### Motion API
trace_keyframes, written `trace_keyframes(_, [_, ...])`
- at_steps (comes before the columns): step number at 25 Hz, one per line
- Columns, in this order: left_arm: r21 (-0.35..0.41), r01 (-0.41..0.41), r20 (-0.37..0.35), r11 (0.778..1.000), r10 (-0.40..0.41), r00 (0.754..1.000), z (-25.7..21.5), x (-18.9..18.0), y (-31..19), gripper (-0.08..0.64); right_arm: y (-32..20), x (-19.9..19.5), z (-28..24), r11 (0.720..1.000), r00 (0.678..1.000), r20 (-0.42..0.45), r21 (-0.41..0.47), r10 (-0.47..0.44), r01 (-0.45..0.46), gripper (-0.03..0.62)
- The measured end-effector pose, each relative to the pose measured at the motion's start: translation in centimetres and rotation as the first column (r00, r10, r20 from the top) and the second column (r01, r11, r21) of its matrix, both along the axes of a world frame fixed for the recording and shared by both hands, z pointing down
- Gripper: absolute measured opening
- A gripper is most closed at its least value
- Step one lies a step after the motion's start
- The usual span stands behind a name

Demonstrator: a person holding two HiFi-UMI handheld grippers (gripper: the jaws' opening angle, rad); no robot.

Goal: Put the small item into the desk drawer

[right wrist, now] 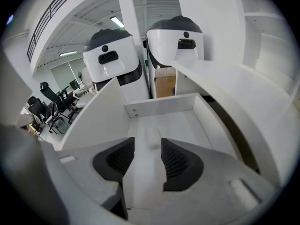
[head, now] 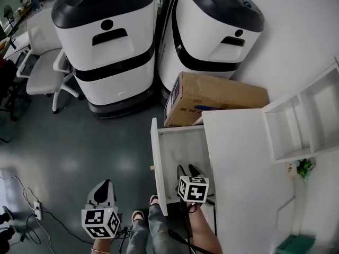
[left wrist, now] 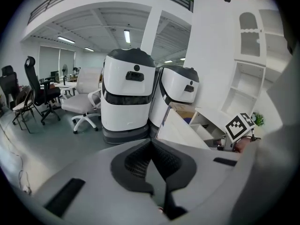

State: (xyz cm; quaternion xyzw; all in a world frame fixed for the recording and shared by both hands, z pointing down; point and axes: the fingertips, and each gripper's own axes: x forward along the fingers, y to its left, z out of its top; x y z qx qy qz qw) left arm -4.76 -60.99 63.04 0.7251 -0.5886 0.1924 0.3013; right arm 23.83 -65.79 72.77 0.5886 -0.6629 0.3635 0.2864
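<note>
The white desk drawer [head: 159, 157] stands pulled out from under the white desktop [head: 249, 163]. My right gripper [head: 188, 169] reaches down into it. In the right gripper view its jaws [right wrist: 148, 143] stand open over the drawer floor [right wrist: 187, 125]. A small pale item [right wrist: 151, 134] lies on that floor between the fingertips, and the pads do not press on it. It is blurred, so I cannot make out its shape. My left gripper [head: 104, 190] hangs over the grey floor, left of the drawer front. Its jaws [left wrist: 151, 143] are shut with nothing between them.
Two large white-and-black machines [head: 114, 41] [head: 212, 30] stand behind the desk, with a cardboard box [head: 212, 97] against them. A white office chair [head: 45, 62] is at the far left. A white shelf unit [head: 302, 120] sits on the desk. Cables [head: 32, 216] trail on the floor.
</note>
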Motion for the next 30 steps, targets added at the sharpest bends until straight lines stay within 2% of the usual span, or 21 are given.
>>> trace_keyframes(4, [0.022, -0.037, -0.004, 0.999, 0.038, 0.999, -1.8, 0.9, 0.6, -0.002, 2.3, 0.3, -3.9, 0.999, 1.000, -0.018, 0.052, 0.000, 0.000, 0.167])
trace_keyframes(7, [0.047, -0.052, -0.009, 0.998, 0.053, 0.999, -3.3, 1.3, 0.9, -0.002, 4.0, 0.4, -7.4, 0.994, 1.000, -0.022, 0.113, 0.013, -0.010, 0.092])
trace_keyframes(13, [0.122, -0.120, -0.021, 0.985, 0.124, 0.992, -7.3, 3.6, 0.9, -0.002, 7.4, 0.8, -13.6, 0.976, 0.999, -0.033, 0.213, 0.040, -0.032, 0.029])
trace_keyframes(15, [0.164, -0.149, -0.022, 0.975, 0.154, 0.988, -9.2, 4.5, 0.6, -0.002, 8.1, 1.0, -15.9, 0.965, 0.998, -0.040, 0.260, 0.058, -0.046, 0.006])
trace_keyframes(22, [0.271, -0.228, -0.038, 0.935, 0.247, 0.968, -15.1, 7.6, 1.9, -0.002, 11.8, 3.3, -22.6, 0.923, 0.989, -0.058, 0.372, 0.134, -0.103, 0.006])
trace_keyframes(30, [0.431, -0.256, -0.018, 0.865, 0.292, 0.956, -22.8, 8.9, 0.1, -0.002, 15.6, 7.0, -30.0, 0.833, 0.966, -0.056, 0.520, 0.252, -0.187, 0.006])
